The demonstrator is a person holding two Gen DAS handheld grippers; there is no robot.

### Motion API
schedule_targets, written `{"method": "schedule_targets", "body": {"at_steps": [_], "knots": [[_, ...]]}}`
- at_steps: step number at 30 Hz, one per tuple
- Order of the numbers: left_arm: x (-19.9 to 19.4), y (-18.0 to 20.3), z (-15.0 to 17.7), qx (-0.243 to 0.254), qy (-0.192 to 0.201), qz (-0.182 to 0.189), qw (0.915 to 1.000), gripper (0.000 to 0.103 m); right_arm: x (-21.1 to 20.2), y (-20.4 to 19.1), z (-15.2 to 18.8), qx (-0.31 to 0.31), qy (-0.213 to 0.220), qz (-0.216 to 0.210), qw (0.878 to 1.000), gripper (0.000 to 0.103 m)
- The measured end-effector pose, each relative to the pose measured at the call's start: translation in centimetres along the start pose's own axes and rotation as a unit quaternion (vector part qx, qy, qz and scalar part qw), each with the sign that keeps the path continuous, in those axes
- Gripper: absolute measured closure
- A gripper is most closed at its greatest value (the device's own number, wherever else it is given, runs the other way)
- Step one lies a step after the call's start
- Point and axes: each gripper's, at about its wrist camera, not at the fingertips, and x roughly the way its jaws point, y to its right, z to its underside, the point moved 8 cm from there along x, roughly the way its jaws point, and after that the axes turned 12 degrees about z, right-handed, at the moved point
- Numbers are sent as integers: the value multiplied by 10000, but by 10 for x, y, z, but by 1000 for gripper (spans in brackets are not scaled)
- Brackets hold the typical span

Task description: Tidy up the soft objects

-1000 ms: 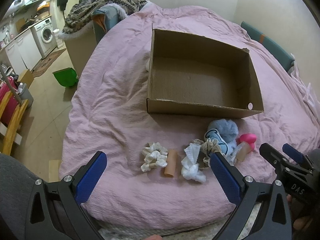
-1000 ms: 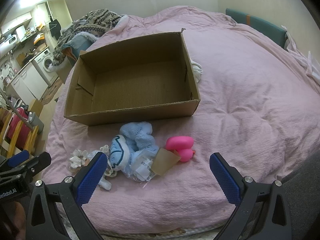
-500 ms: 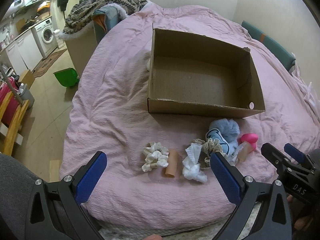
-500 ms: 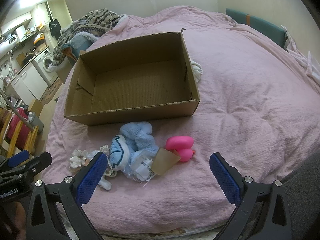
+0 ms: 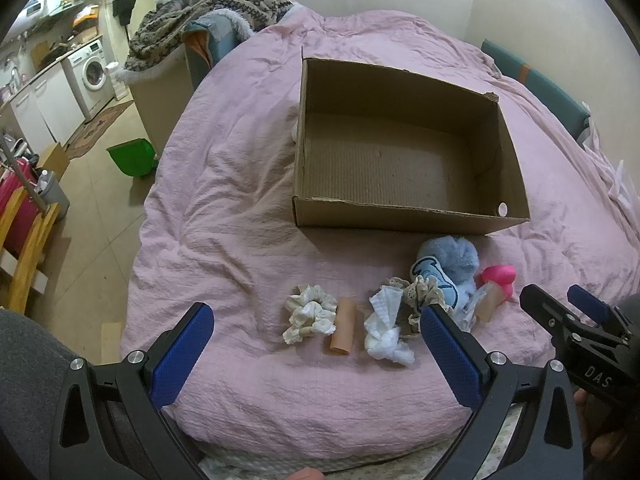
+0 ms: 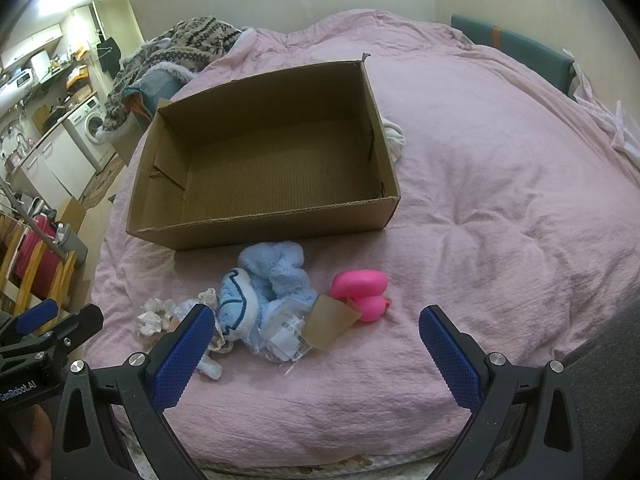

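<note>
An empty cardboard box (image 5: pixel 404 216) (image 6: pixel 264 232) sits open on the pink bed. In front of it lies a row of soft things: a white scrunchie (image 5: pixel 309 314), a tan tube (image 5: pixel 342 330), a white cloth (image 5: pixel 385 330), a lace scrunchie (image 5: pixel 420 294), a blue plush (image 5: pixel 450 264) (image 6: pixel 268 280) and a pink toy (image 5: pixel 498 278) (image 6: pixel 362 290). A clear bag with a brown tag (image 6: pixel 308 326) lies against the plush. My left gripper (image 5: pixel 316 340) is open and empty, near the scrunchie and tube. My right gripper (image 6: pixel 316 340) is open and empty, near the bag.
The pink duvet (image 5: pixel 224 200) (image 6: pixel 500 208) covers the whole bed. A knitted blanket (image 5: pixel 208 4) is heaped at the far left corner. The floor at left holds a green bin (image 5: pixel 134 158) and a wooden chair (image 5: pixel 24 248). A teal headboard (image 6: pixel 516 54) is at the far right.
Almost nothing: the left wrist view has shifted very slightly, and the objects and both open grippers stay as they were.
</note>
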Motion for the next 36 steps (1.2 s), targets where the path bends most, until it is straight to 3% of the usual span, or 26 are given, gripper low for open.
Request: {"method": "schedule_targets", "body": {"at_steps": [26, 36], "knots": [[-1, -1, 0, -11, 11, -43, 10000, 0, 2, 1, 0, 66, 4, 37, 10000, 0], [-5, 3, -13, 17, 33, 22, 10000, 0, -3, 9, -12, 205, -74, -157, 9996, 0]]}}
